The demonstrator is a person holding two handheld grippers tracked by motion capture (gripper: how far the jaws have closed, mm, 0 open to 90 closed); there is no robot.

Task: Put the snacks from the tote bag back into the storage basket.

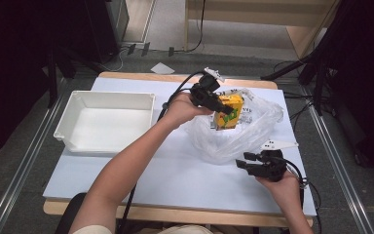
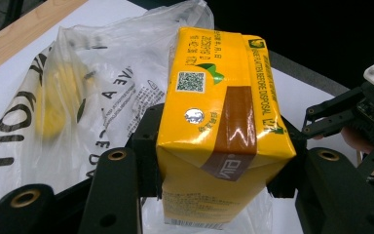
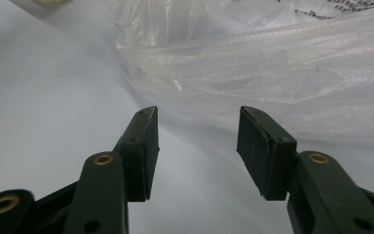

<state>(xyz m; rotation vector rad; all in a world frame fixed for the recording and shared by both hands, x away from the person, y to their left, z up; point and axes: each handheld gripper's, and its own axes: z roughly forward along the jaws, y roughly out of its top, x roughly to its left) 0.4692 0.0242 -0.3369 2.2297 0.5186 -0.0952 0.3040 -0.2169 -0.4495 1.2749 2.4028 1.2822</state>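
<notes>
Black jaws of the left gripper (image 2: 224, 170) are clamping a yellow drink carton (image 2: 219, 131) by its two broad sides, low in the left gripper view. Carton's long axis is running away from the camera toward the upper centre of the frame; the end with the foil straw hole and QR code is facing up. In the high view the left gripper (image 1: 222, 108) is holding the carton (image 1: 228, 113) just right of centre, above the clear plastic bag (image 1: 233, 134); there the long axis is standing nearly upright, tilted slightly. Another yellow item is showing blurred inside the bag (image 2: 58, 97) at left. Right gripper (image 1: 246, 163) is sitting at lower right, just beside the bag's near edge, jaws standing apart with nothing between them; its pads (image 3: 143, 151) are pointing at the bag (image 3: 272, 63). White bin (image 1: 75, 109) is lying at left on the table (image 1: 175, 170).
</notes>
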